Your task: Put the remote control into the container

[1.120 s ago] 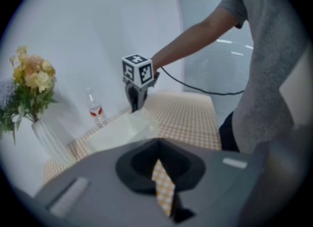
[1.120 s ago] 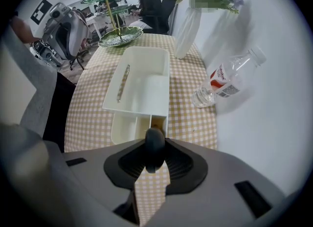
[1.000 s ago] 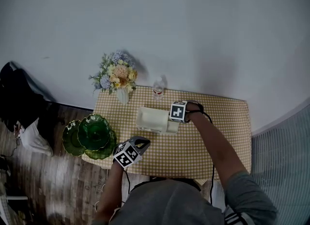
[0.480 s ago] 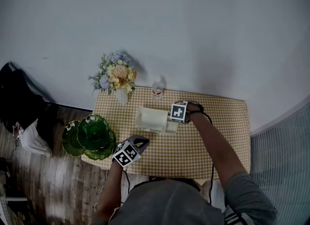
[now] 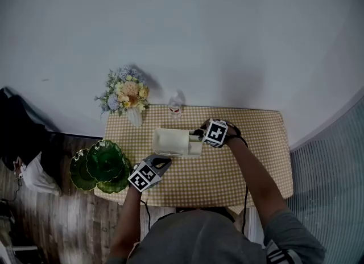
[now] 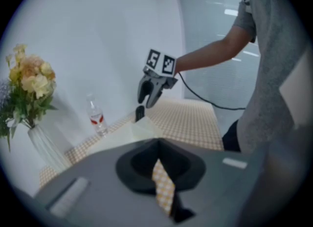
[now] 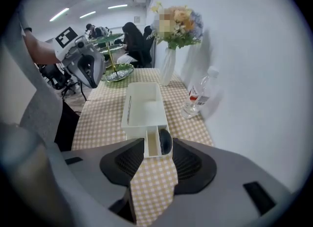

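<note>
The white container lies lengthwise on the checked table. The dark remote control stands on end in the small right compartment at its near end; in the left gripper view the remote pokes up from the container. My right gripper hangs just above that end, open; its jaws have just been opening and no pad touches the remote. In the head view the right gripper is at the container's right end. My left gripper is shut and empty near the table's front left.
A vase of flowers and a small water bottle stand at the table's back edge by the wall. Green glass plates sit off the table's left end. People sit at desks far behind.
The right gripper has lifted off the container's right end and its jaws have spread, leaving the remote in the compartment. The left gripper has stayed about where it was.
</note>
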The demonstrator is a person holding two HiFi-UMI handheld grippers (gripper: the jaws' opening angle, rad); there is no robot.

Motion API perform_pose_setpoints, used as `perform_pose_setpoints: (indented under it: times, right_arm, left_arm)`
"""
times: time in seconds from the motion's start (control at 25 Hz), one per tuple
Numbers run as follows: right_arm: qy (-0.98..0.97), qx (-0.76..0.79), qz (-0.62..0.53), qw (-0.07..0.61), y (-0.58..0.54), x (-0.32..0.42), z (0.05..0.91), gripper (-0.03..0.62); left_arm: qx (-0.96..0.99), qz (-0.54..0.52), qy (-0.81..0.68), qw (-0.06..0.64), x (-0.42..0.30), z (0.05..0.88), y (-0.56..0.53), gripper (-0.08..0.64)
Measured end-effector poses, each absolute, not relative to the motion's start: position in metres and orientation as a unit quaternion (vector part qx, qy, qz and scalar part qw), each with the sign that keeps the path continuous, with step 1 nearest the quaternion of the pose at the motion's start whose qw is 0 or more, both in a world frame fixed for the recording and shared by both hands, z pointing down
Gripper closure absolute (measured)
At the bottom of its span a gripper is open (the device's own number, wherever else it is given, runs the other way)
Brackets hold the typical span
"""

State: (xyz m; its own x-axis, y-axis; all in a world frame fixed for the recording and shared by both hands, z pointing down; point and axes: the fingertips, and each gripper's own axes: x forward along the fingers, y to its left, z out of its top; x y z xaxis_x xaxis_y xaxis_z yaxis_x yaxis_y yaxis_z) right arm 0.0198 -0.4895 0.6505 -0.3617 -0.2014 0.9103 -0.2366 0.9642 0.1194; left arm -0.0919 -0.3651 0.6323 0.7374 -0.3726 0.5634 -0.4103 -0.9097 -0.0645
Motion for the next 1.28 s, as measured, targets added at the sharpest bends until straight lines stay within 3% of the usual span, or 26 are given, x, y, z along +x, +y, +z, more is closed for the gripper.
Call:
perform_pose_setpoints:
  times: [0.16,0.44,0.52,0.6,0.72,1.28]
  right_arm:
    - [-0.837,0.157,-0.026,0.524,-0.473,0.031,0.635,0.423]
    - [-0.883,0.212,-0.073,0.411,-0.432,0.025,0.606,0.43]
    - [-0.896,0.224,-0.058,0.379,-0.421,0.025,0.601,0.464]
    - [-0.91,0.232,-0.041,0.342,-0.41,0.023,0.596,0.539]
    - [-0.925,0.231,-0.017,0.301,-0.391,0.021,0.589,0.574]
    - [-0.939,0.249,0.061,0.229,-0.343,0.007,0.602,0.574]
  left_arm:
    - [0.934,0.288,-0.207,0.029,-0.087,0.627,-0.368,0.558]
    - [0.937,0.284,-0.202,0.023,-0.087,0.62,-0.363,0.558]
    - [0.937,0.284,-0.203,0.024,-0.089,0.62,-0.361,0.558]
    - [0.935,0.286,-0.207,0.024,-0.092,0.621,-0.359,0.559]
    - [0.936,0.279,-0.212,0.025,-0.091,0.619,-0.357,0.559]
    - [0.948,0.242,-0.202,0.039,-0.071,0.617,-0.341,0.56]
